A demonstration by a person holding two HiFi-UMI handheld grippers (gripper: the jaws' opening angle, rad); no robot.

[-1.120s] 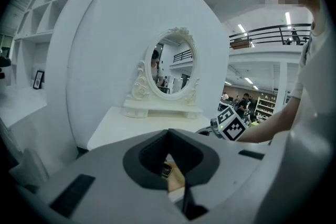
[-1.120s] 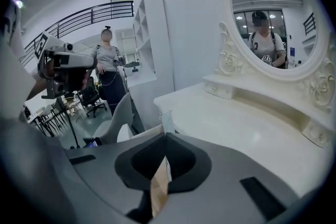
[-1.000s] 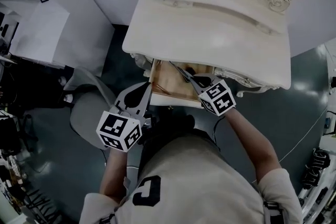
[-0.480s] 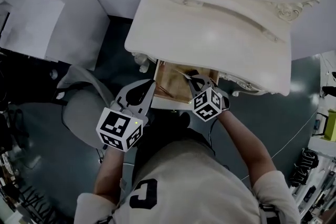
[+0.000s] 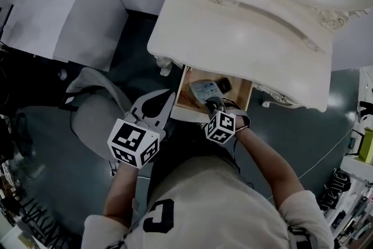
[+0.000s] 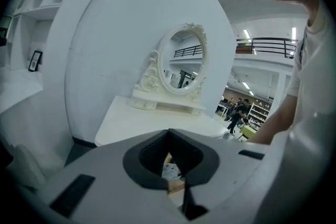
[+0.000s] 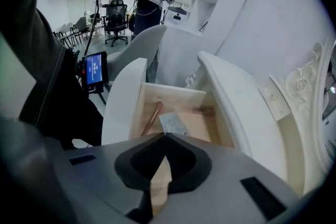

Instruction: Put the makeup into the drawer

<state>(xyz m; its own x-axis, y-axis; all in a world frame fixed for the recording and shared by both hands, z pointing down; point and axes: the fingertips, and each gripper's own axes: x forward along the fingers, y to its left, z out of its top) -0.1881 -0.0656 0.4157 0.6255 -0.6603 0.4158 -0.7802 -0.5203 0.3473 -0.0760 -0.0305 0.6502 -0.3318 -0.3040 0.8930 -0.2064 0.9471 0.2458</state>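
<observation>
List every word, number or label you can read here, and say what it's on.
"C": a large dark letter on the person's pale shirt.
Print on the packet in the drawer: too small to read.
Text on the blue screen: too blurred to read.
Nothing else is legible.

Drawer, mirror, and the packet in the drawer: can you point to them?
drawer (image 7: 197,124), right gripper view, its bare wooden floor.
mirror (image 6: 184,63), left gripper view, middle of the glass.
packet (image 5: 203,90), head view, its flat top.
</observation>
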